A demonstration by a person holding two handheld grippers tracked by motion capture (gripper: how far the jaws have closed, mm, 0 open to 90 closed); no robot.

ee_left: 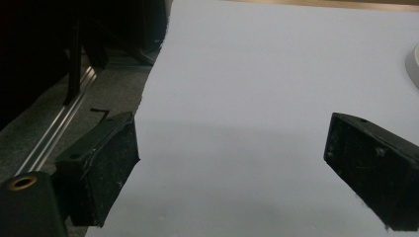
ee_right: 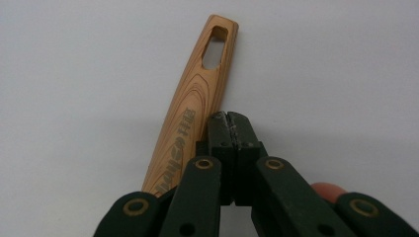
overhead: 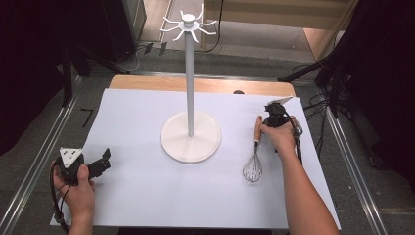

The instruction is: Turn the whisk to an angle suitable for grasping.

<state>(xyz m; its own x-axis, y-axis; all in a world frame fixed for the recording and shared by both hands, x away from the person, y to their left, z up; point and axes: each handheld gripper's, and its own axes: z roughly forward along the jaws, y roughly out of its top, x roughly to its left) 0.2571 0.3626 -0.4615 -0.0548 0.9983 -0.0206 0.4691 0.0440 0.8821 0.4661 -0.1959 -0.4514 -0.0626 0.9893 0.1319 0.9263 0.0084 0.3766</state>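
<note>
A whisk (overhead: 255,147) with a wooden handle (ee_right: 190,118) and a wire head lies on the white sheet right of centre. My right gripper (overhead: 267,122) (ee_right: 228,118) is shut with nothing between its jaws. Its tips hover right beside the handle, about halfway along it. The handle's far end has a slotted hole. My left gripper (overhead: 103,161) (ee_left: 232,143) rests at the sheet's left edge. Its jaws are open and hold nothing. A tall white stand (overhead: 189,83) with hooks at its top stands in the middle on a round base.
The white sheet (overhead: 147,196) covers most of the wooden table. The stand's base (ee_left: 414,64) shows at the right edge of the left gripper view. Metal rails (overhead: 44,147) run along both sides, with dark stands and cables beyond.
</note>
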